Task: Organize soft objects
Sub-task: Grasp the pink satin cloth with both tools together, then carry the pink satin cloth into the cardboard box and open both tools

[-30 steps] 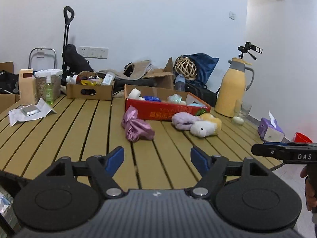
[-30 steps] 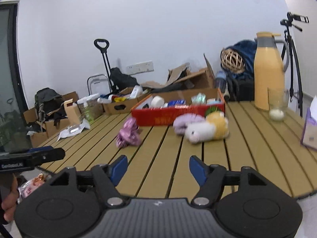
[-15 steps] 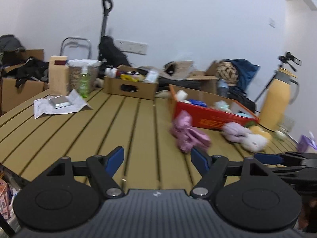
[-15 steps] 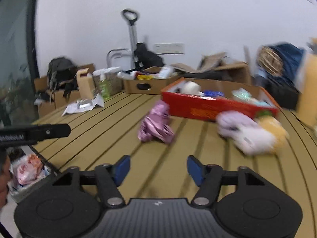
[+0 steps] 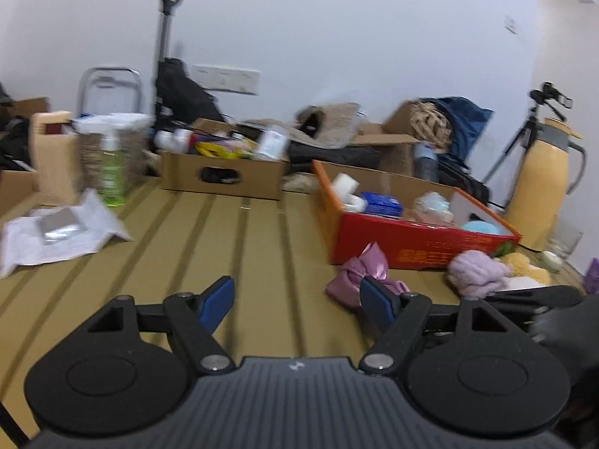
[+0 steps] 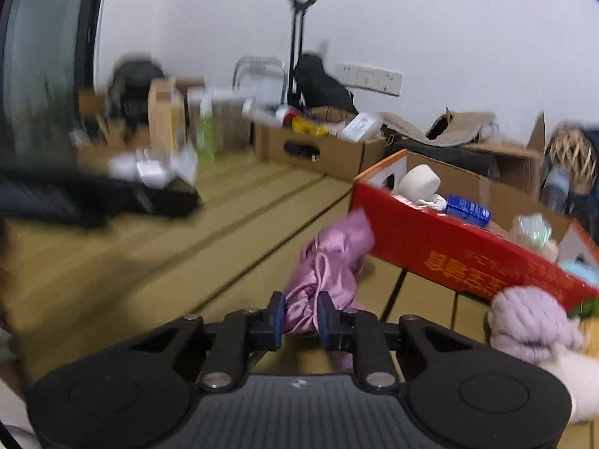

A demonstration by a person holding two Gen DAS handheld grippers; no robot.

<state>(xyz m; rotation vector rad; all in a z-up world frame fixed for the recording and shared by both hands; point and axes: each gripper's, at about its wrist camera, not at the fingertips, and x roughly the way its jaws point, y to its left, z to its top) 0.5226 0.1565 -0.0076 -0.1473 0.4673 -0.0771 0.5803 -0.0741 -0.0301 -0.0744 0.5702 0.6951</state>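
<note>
A crumpled pink satin cloth [image 6: 329, 258] lies on the slatted wooden table [image 5: 243, 262], just in front of the red cardboard box [image 6: 449, 247]. My right gripper [image 6: 300, 318] has its jaws closing on the cloth's near fold, and the blue pads pinch it. To the right lie a purple knitted piece [image 6: 528, 318] and a white plush [image 6: 572, 374]. In the left wrist view the cloth [image 5: 359, 269] lies partly behind my right-hand finger. My left gripper [image 5: 297, 299] hangs open over bare table with nothing between its fingers. A yellow plush [image 5: 524, 265] lies beside the purple piece [image 5: 475, 273].
The red box [image 5: 411, 243] holds several small items. Behind it stand a brown cardboard box [image 5: 224, 176] and a yellow thermos [image 5: 543, 187]. A green spray bottle [image 5: 110, 172] and a white paper sheet [image 5: 56, 235] are at the left. A glass [image 5: 565, 239] stands near the thermos.
Both grippers moved forward and leftward over the table toward the pink cloth. The right gripper went from wide open to closed on the cloth. The left stayed open.
</note>
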